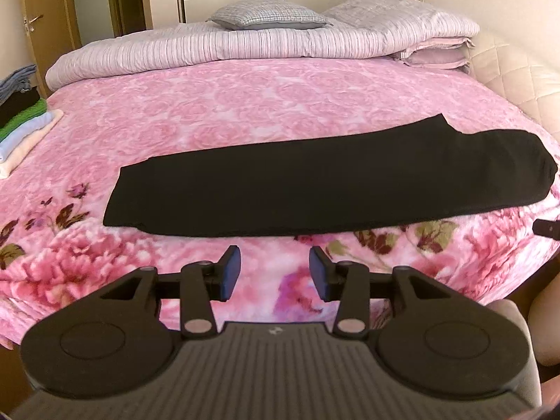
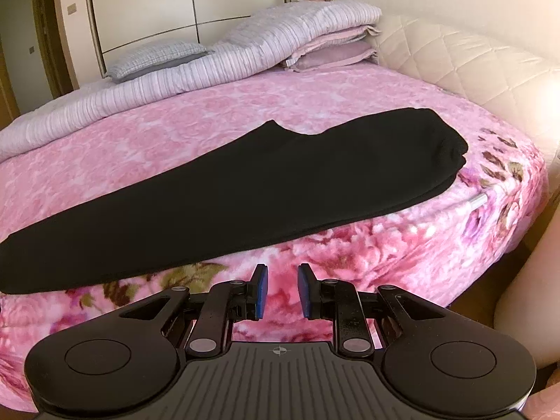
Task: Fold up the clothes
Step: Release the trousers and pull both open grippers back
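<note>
Black trousers (image 1: 315,182), folded into one long strip, lie flat on the pink floral blanket (image 1: 245,105) near the bed's front edge. Just short of that strip, off the cloth, the left gripper (image 1: 275,273) hovers spread and empty; the right gripper (image 2: 282,291) likewise, its blue pads parted. Beyond the trousers lies a striped duvet (image 1: 210,49).

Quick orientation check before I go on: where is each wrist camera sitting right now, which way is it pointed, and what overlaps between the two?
Left wrist view: sits behind the open left gripper at the bed's near edge, facing across the black garment toward the pillows; a folded stack lies far left.
Right wrist view: sits behind the open right gripper, further right, facing the garment's thick folded end and the quilted headboard.
Shared: the black garment, pink blanket and grey pillow.
</note>
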`<state>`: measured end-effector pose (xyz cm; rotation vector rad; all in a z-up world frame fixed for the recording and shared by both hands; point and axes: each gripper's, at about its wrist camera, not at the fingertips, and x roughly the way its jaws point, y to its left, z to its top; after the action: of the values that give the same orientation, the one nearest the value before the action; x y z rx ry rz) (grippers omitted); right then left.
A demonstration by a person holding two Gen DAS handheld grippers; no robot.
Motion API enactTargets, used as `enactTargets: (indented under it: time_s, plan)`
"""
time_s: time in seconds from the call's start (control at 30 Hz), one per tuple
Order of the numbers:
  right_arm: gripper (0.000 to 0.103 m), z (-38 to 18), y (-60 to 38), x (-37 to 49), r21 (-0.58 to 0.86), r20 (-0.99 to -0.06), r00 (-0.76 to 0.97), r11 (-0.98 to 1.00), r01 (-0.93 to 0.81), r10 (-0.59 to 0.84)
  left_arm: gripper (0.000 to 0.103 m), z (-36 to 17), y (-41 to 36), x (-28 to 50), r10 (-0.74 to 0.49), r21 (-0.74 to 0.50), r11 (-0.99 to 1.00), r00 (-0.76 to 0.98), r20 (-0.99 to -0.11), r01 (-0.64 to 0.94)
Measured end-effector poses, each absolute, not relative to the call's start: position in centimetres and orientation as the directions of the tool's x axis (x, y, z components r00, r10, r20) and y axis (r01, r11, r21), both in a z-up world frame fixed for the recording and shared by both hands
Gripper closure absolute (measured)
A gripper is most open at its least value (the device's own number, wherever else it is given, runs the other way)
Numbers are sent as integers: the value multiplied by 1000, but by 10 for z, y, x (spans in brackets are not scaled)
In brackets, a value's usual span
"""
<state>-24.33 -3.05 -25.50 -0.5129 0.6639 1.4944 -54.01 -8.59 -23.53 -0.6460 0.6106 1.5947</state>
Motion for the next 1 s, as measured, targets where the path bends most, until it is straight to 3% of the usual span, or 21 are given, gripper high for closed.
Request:
enactTargets:
  time_s: [0.57,1.0]
  plan:
    - [81,-262,-15,-239,75,-710,-19,48,-996,704,64,-255,-68,-540,629,43,-116,-107,-770,-992]
    - [81,-281,23,-232,77,-744,-12,68,-995,668,64,-284,-36,-575,603,-112,-220,-46,-796,-969]
